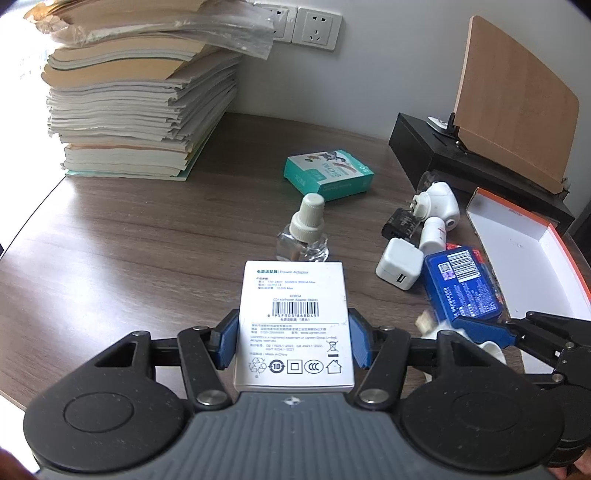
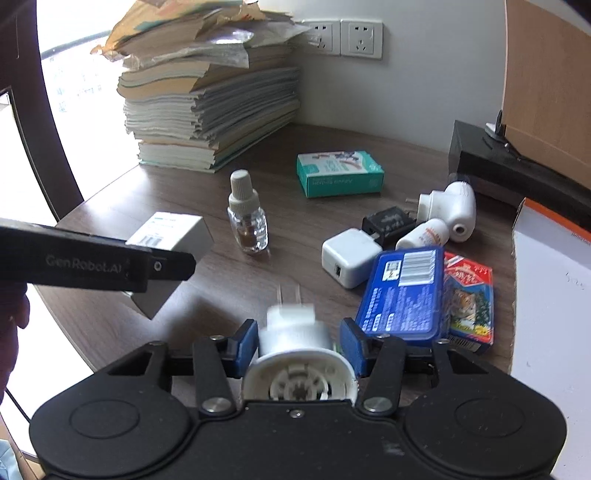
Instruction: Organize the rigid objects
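The wooden desk carries a tall stack of books and papers at its far left corner, beside the wall sockets. At the right edge lies an open orange-rimmed box, its white inside bare as far as it shows. Behind it stands a black box with a wooden board leaning on it. The desk's left half is open wood up to the rounded front edge.

Near the orange-rimmed box the small things crowd together: a blue tin lying partly on a red card pack, a white USB charger, a black plug, a white plug-in vaporizer and a small white bottle. A teal carton lies apart, farther back; a clear glass bottle stands upright mid-desk.

The left gripper clamps a white power adapter box between its blue pads, above the front of the desk. The right gripper is closed around a white vaporizer housing, prongs forward.
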Tool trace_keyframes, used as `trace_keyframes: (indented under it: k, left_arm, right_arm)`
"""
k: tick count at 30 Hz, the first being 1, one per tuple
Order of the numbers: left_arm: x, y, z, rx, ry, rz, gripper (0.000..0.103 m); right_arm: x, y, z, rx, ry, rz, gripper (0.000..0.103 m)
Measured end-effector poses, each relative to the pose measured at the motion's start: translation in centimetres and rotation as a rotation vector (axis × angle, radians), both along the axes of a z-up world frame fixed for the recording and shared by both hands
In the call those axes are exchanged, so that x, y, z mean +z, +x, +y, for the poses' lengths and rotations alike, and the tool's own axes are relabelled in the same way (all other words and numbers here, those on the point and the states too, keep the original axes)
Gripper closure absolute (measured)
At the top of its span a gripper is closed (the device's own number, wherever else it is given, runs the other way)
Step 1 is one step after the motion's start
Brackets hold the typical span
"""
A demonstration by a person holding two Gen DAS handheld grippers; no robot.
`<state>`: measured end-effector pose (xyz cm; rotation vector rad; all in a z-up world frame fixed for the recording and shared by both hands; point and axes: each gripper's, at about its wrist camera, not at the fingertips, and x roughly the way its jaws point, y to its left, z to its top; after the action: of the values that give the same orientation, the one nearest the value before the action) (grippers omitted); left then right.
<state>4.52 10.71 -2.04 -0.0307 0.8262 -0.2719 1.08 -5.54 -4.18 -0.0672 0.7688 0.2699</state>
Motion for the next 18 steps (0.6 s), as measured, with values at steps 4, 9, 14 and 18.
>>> trace_keyframes:
  k: [4,9,14,18]
  left_arm:
    - [0.6,-0.2,-2.0,-0.024,0.001,-0.018,0.043]
    - [0.8,-0.6,-3.8,-0.028,0.003,-0.03,0.043]
    - [0.8,-1.2,-4.1,-0.017,0.012,-0.025,0.043]
    - [0.5,-1.7,-3.7,0.0,0.017,-0.02,0.043]
  right_arm:
    - [0.9,0.2,-1.6,-0.025,-0.013,0.022,0.103]
    - [-1.3,-0.7,-3.7,-0.009,-0.025,0.071,0.042]
    - [-2.9,-2.3,-3.6,0.02,-0.118,0.044,0.028]
    - [-2.4,-3.7,-5.3,0.036,-0.092,0.004,0.027]
